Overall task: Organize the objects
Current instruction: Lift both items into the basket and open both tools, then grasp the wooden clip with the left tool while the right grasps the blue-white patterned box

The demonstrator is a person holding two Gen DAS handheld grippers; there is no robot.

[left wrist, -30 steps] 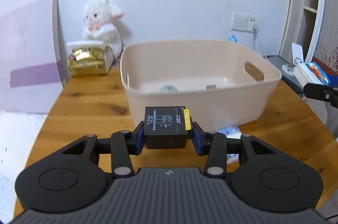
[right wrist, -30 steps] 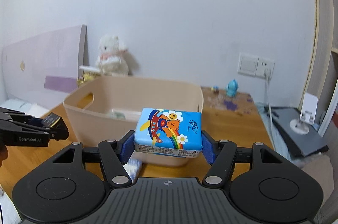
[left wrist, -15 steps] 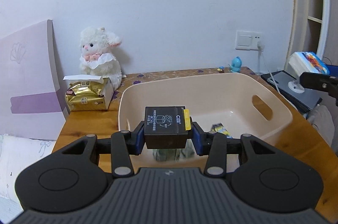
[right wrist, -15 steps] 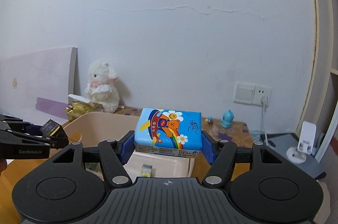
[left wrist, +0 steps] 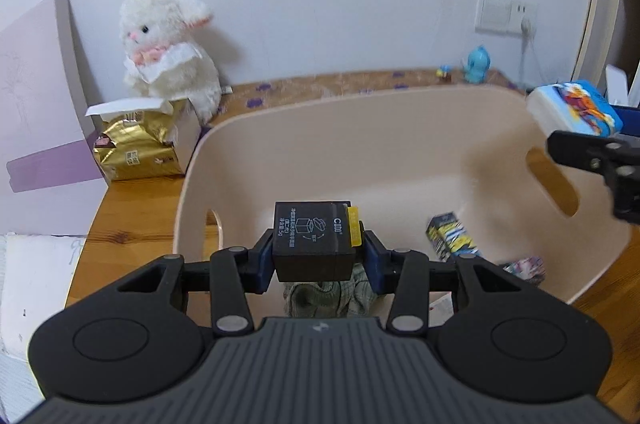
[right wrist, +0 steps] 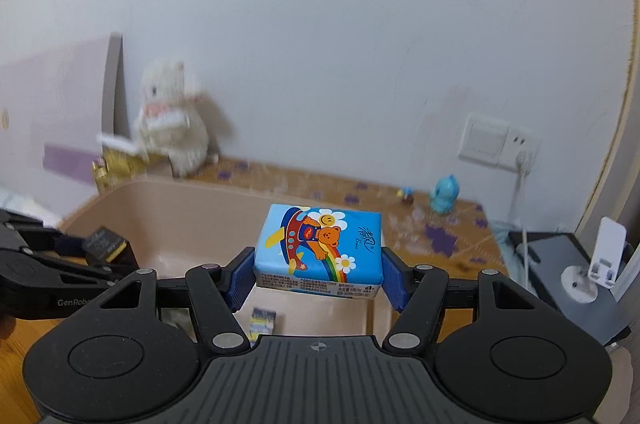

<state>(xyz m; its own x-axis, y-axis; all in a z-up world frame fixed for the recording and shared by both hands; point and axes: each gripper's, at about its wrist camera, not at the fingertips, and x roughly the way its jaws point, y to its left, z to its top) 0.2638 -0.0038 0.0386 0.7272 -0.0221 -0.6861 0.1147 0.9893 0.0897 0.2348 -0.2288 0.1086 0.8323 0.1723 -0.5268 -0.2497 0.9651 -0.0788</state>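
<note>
My left gripper is shut on a small black box with a yellow tab, held above the near left part of the beige plastic bin. My right gripper is shut on a blue tissue pack with a cartoon bear, held above the bin's right side. The tissue pack also shows in the left wrist view, the black box in the right wrist view. Inside the bin lie a small blue-yellow box, a green cloth item and a small printed packet.
The bin stands on a wooden table. A white plush lamb and a gold packet in a white box stand at the back left. A blue figurine, a wall socket and a purple board are around.
Both grippers have risen and moved forward over the bin with their loads. The bin's inside now shows from above in both views.
</note>
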